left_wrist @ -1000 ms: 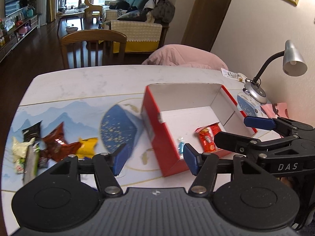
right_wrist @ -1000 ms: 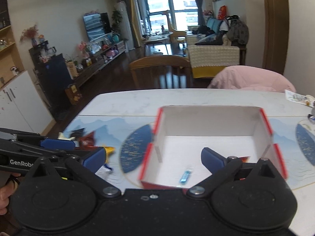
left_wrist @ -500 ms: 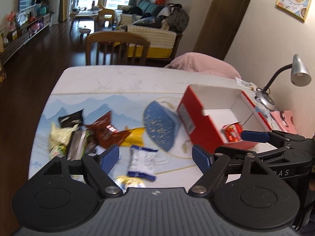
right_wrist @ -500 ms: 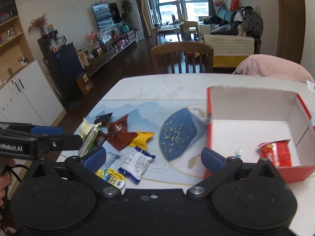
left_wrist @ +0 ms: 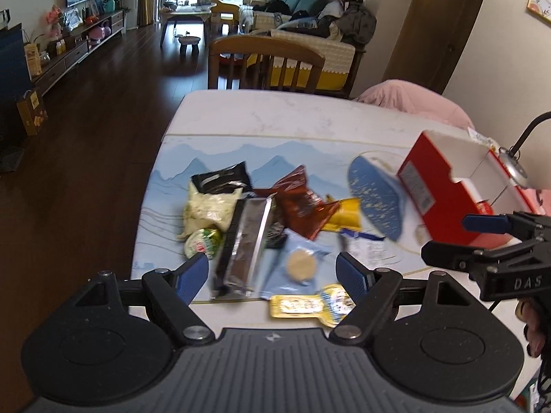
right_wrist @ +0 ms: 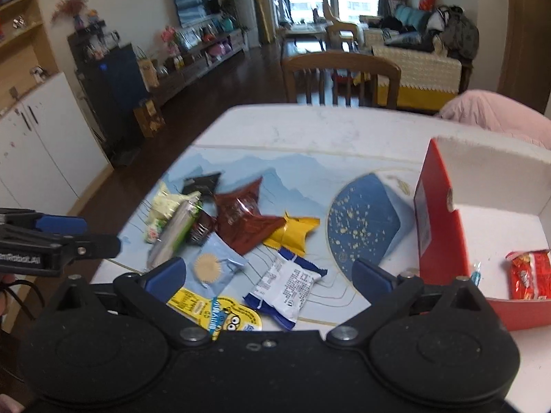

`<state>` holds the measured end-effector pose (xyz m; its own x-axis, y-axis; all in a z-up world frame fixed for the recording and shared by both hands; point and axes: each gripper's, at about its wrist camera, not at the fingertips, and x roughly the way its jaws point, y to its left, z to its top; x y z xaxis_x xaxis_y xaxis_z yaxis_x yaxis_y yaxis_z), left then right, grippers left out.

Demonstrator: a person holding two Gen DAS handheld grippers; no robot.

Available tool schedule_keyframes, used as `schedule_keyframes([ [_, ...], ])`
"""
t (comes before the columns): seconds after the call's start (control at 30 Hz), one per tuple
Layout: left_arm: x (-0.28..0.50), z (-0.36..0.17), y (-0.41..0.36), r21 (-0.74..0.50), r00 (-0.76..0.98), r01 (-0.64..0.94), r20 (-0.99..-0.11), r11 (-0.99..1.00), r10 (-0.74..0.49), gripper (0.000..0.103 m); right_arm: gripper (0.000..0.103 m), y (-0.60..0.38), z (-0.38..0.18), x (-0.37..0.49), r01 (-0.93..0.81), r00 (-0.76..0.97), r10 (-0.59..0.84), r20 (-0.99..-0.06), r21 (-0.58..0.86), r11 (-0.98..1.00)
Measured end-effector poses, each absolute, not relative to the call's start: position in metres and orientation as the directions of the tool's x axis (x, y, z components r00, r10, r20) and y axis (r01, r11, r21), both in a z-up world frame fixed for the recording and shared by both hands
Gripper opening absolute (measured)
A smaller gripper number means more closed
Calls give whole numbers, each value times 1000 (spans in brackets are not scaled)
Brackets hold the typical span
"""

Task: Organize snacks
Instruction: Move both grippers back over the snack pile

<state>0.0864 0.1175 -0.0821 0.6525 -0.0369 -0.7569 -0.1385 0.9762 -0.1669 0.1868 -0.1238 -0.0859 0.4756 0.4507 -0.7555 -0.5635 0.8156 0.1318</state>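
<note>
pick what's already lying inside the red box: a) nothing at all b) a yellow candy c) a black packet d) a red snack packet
d: in the right wrist view a red snack packet lies on the white floor of the red box, while the yellow candy and the black packet are out on the table in the pile.

Your snack wrappers [right_wrist: 246,223] look like glossy, crinkled foil and plastic; the red box [right_wrist: 439,227] is matt cardboard, and the table [left_wrist: 292,117] seems smooth, marble-patterned.
</note>
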Motion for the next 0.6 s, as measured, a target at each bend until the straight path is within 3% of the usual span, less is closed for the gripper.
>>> schedule_keyframes([
  [0.6, 157, -154, 148, -186, 521, -53, -843, 981, -132, 81, 93, -81, -173, 223, -465, 416, 238, -878, 20, 885],
])
